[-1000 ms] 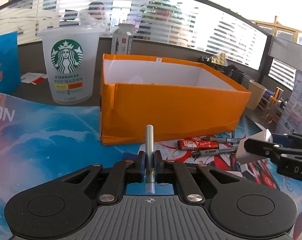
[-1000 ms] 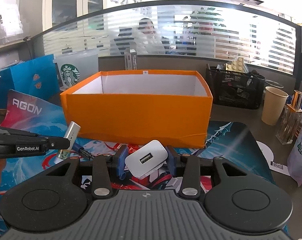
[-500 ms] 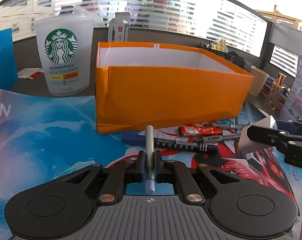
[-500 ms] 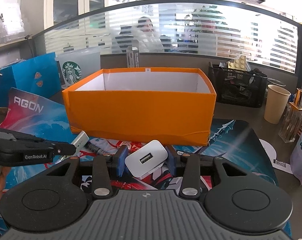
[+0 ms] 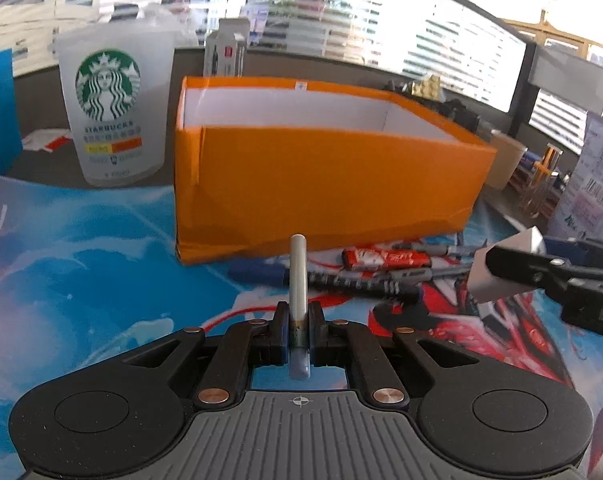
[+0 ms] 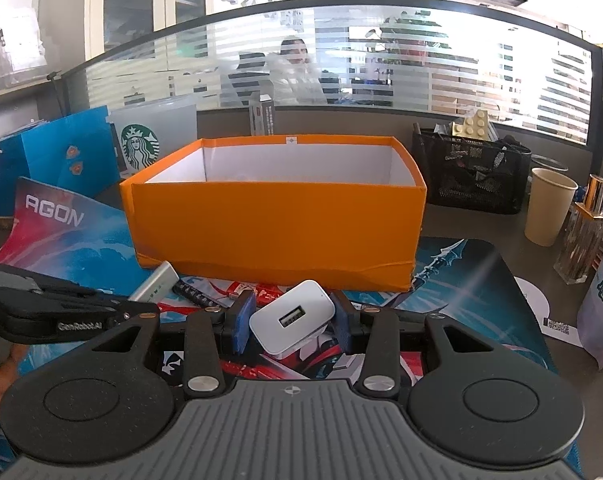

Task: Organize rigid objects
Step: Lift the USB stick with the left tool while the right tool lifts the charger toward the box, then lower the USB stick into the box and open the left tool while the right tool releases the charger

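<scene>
The right tongs (image 6: pixel 291 322) grip a white charger (image 6: pixel 292 321) between their blue pads, its port facing the camera, just in front of an open orange box (image 6: pixel 275 222) on a printed mat (image 6: pixel 469 276). At lower left the left tongs (image 6: pixel 139 305) hold a silver stick (image 6: pixel 156 287) tilted toward the box's near corner, with pens (image 6: pixel 195 295) lying beside it. A logo cup (image 6: pixel 153 142) stands behind the box, a paper cup (image 6: pixel 548 206) and a black mesh basket (image 6: pixel 471 178) to its right on the tabletop (image 6: pixel 461 226)

My left hand-held gripper (image 5: pixel 298 326) is clamped tight on a slim silver stick (image 5: pixel 297 276); my right hand-held gripper (image 6: pixel 291 322) grips a white charger (image 6: pixel 292 321), both tilted downward.
</scene>
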A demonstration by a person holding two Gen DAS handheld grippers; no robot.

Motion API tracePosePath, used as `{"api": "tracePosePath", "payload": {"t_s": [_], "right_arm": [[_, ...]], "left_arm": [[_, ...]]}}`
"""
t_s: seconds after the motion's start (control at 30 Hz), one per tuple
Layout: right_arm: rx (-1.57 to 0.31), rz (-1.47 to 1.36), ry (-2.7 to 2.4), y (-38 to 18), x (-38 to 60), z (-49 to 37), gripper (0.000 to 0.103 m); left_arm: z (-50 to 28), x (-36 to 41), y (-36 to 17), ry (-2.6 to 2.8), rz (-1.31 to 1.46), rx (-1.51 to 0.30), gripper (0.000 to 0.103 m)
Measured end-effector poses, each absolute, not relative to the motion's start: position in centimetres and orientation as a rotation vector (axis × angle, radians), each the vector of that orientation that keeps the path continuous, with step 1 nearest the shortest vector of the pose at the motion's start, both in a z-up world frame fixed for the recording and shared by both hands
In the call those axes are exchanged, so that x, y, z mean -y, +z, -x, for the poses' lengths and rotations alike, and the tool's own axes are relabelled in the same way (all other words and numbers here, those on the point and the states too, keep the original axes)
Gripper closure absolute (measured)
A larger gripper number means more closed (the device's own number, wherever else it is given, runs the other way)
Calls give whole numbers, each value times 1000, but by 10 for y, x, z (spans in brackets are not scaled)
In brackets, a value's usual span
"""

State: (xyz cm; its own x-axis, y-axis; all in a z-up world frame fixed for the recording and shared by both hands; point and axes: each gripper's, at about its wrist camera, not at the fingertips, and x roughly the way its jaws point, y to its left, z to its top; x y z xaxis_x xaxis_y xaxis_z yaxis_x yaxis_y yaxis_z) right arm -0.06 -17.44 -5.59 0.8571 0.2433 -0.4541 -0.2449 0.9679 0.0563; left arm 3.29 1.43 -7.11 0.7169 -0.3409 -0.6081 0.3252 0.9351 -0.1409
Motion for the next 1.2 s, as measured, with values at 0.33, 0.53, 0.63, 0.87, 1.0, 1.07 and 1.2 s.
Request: {"api": "tracePosePath", "payload": {"t_s": [0.33, 0.53, 0.63, 0.87, 1.0, 1.07, 1.2], "right_arm": [[-440, 20, 264, -42, 172, 4, 65], [-397, 22, 282, -25, 171, 3, 65], [-383, 26, 289, -18, 169, 2, 65], [-344, 36, 300, -2, 166, -4, 65], [-311, 39, 302, 10, 165, -8, 65], [-296, 36, 303, 14, 165, -11, 65], [-269, 37, 300, 25, 166, -23, 65]], "left_arm": [[-22, -20, -40, -398, 40, -616, 96], [-17, -21, -17, -415, 29, -561, 96], [-19, -22, -7, -410, 25, -535, 96], [-24, -18, 14, -402, 19, -479, 96], [-31, -14, 25, -402, 20, -455, 96], [-35, -12, 29, -402, 17, -444, 96], [-49, -7, 37, -384, 8, -428, 96]]}}
